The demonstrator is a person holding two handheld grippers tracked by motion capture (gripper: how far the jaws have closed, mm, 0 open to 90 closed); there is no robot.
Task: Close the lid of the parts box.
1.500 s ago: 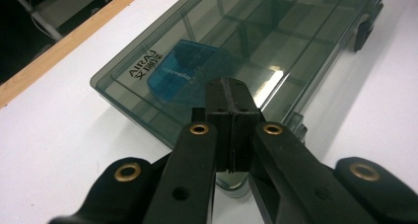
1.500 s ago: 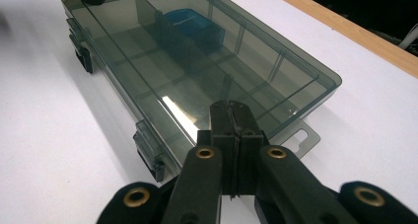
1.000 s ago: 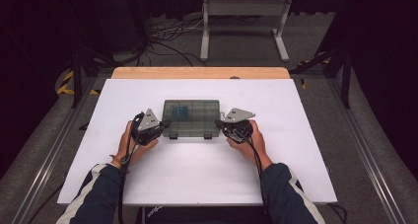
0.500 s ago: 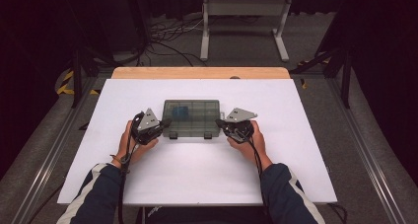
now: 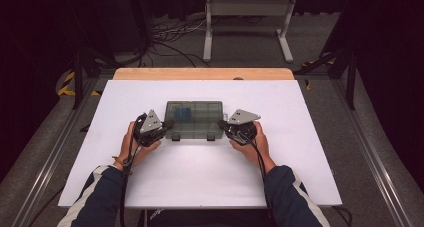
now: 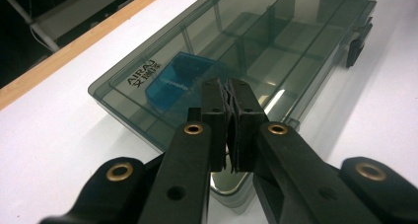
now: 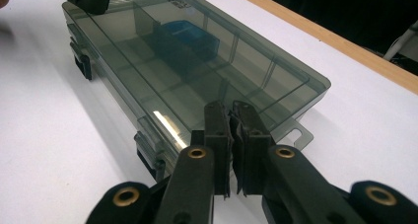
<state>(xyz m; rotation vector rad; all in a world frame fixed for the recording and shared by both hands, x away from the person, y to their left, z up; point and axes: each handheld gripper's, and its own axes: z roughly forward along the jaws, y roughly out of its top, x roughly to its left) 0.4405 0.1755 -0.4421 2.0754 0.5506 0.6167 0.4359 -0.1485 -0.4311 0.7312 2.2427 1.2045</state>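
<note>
In the high view my left gripper (image 5: 167, 123) sits at the left short end of the smoky compartment box (image 5: 194, 119), which lies closed at the centre of the white counter (image 5: 310, 152). My right gripper (image 5: 221, 124) sits at the box's right short end. The box's long axis runs left to right across the frame, latches toward me, a blue item (image 5: 183, 112) in its upper-left compartment. Both pairs of jaws are nearly together with nothing between them and have just begun parting. Each hand is equally near its end, so I judge a two-handed hold comes next.
</note>
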